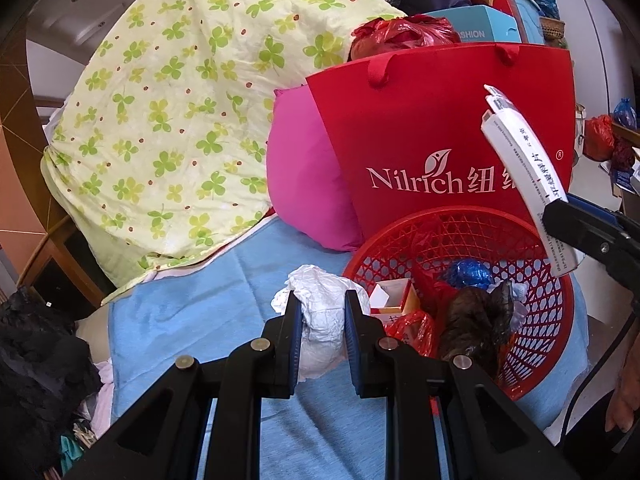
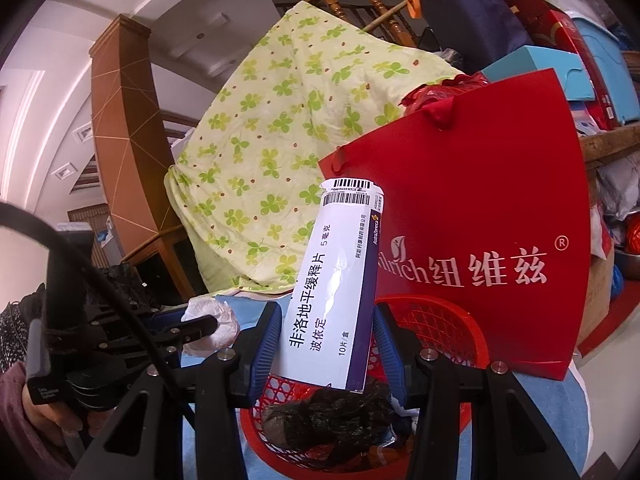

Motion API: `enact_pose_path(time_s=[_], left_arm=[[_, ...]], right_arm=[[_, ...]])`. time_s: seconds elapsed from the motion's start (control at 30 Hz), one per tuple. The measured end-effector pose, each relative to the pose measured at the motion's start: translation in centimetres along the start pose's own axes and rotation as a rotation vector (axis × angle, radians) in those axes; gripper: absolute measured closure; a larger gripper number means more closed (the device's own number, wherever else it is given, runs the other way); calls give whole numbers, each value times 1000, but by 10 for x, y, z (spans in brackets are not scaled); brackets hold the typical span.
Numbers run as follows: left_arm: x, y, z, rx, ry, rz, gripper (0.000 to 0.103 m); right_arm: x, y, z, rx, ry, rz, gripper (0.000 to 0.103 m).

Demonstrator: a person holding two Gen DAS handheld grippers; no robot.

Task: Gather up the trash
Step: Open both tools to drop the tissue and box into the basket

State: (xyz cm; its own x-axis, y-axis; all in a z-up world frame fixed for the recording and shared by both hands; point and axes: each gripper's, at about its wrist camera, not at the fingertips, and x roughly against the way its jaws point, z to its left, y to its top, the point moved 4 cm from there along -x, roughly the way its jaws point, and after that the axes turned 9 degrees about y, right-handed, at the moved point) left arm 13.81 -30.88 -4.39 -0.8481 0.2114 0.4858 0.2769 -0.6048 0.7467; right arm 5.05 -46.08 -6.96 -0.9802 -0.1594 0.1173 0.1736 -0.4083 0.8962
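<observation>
Left gripper clamped on crumpled white tissue between its pads, beside red basket, right gripper gripping white medicine box upright over basket, both on blue cloth

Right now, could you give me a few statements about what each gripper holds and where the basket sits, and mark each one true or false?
1. The left gripper is shut on a crumpled white tissue. True.
2. The right gripper holds a blue plastic bottle. False: it is clamped on a white medicine box printed with a barcode.
3. The red basket is empty. False: it already holds a dark crumpled bag, a small carton and a blue wrapper.
4. A red paper bag stands behind the basket. True.
5. The medicine box is above the basket. True.
6. The basket sits on a bare wooden floor. False: it rests on a light blue cloth.
</observation>
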Motion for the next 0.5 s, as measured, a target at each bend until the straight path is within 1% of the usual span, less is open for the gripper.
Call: enact_pose_path(time_s=[0.23, 0.3, 0.37, 0.43, 0.47, 0.5], left_arm=[[-15, 7, -10, 4, -24, 6, 82], [-22, 11, -14, 11, -50, 4, 82], [-33, 18, -17, 20, -94, -2, 79], [-44, 23, -19, 35, -172, 9, 77], [-51, 25, -21, 49, -239, 24, 72], [-59, 25, -23, 78, -322, 48, 51]], right_arm=[[1, -1, -10, -48, -10, 0, 53], [-2, -2, -13, -71, -4, 5, 53], [-8, -3, -19, -101, -13, 17, 52], [-14, -4, -26, -133, -14, 29, 51], [-18, -4, -31, -152, -9, 39, 51], [-26, -6, -37, -183, -1, 60, 47]])
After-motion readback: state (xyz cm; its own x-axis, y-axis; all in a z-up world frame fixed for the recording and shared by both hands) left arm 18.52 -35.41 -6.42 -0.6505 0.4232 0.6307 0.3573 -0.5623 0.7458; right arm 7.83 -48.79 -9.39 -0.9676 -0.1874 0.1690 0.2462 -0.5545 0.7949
